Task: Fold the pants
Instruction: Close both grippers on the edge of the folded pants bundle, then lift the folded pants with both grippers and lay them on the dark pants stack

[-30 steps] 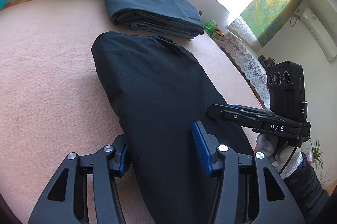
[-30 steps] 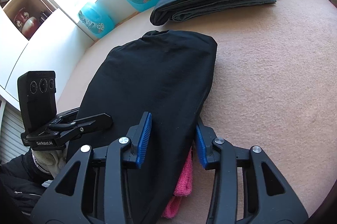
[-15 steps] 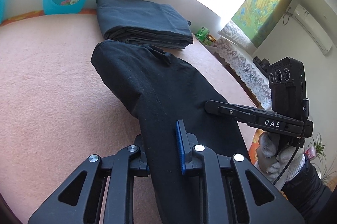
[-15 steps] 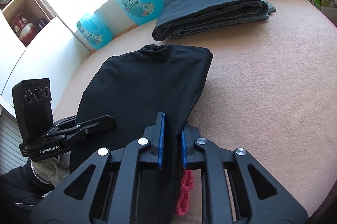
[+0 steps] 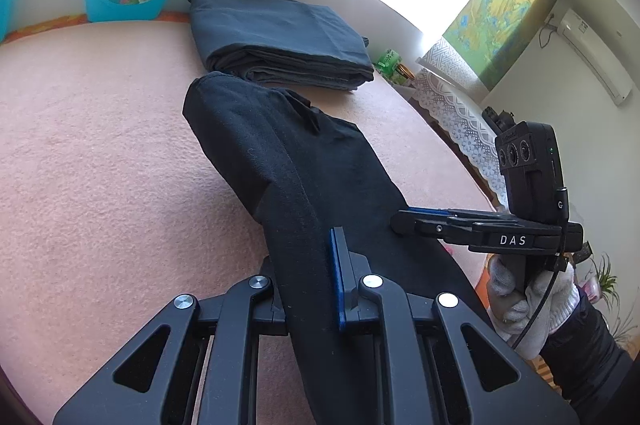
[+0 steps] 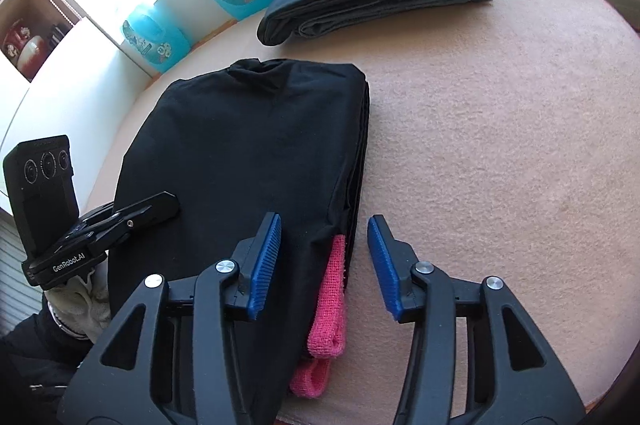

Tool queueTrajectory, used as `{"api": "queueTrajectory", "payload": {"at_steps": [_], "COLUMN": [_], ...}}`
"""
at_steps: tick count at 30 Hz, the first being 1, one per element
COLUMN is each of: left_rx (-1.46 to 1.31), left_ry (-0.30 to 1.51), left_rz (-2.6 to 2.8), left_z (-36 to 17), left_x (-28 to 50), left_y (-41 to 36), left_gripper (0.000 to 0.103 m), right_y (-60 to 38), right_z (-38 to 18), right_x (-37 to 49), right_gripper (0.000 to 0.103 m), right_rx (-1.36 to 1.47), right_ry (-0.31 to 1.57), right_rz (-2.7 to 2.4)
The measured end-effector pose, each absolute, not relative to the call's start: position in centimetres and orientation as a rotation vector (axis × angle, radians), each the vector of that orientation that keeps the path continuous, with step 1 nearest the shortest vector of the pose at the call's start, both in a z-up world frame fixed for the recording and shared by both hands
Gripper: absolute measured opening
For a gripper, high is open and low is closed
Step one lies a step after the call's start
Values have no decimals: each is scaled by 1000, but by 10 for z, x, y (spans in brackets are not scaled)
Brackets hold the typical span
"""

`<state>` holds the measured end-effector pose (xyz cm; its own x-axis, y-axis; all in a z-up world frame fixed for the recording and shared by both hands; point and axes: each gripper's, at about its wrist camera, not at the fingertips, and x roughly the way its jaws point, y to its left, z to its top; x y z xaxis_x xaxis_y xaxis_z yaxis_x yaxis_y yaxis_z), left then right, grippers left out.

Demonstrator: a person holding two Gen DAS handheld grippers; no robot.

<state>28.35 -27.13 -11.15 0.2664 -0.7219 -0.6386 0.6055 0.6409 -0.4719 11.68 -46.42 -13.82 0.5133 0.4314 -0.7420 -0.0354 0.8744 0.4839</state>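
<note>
Your left gripper (image 5: 310, 277) is clamped on the matte black pants (image 6: 248, 161), which lie folded long on fuzzy peach carpet (image 6: 500, 129); your right gripper (image 6: 324, 261), jaws just parted, straddles their near edge and a pink knit strip (image 6: 328, 309) without pressing. Casings read "DAS", "GenRobot.AI"

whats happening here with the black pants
A person with handheld tongs in each gloved hand is folding black pants on a peach blanket-covered table. The left tongs are shut on the near left edge of the fabric. The right tongs have just opened and straddle the right edge, where a pink knitted cuff shows.
</note>
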Motion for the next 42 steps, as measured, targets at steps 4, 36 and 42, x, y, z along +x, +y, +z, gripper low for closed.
{"api": "queueTrajectory", "payload": {"at_steps": [4,36,42], "left_rx": [-137,-108,-86], "left_ry": [952,686,629], "left_rz": [-894,-912,-916], "left_z": [-118,-11,11], "left_x": [285,307,335], "left_y": [-273,-297,-317], "left_gripper": [13,11,11], "right_y": [-457,-436,-447], "right_z": [-147,-5,21], "right_x": [119,127,158], "right_gripper": [41,16,16], "right_rx": [516,311,259], "right_ry": [996,659,623], "right_rz": [397,294,265]}}
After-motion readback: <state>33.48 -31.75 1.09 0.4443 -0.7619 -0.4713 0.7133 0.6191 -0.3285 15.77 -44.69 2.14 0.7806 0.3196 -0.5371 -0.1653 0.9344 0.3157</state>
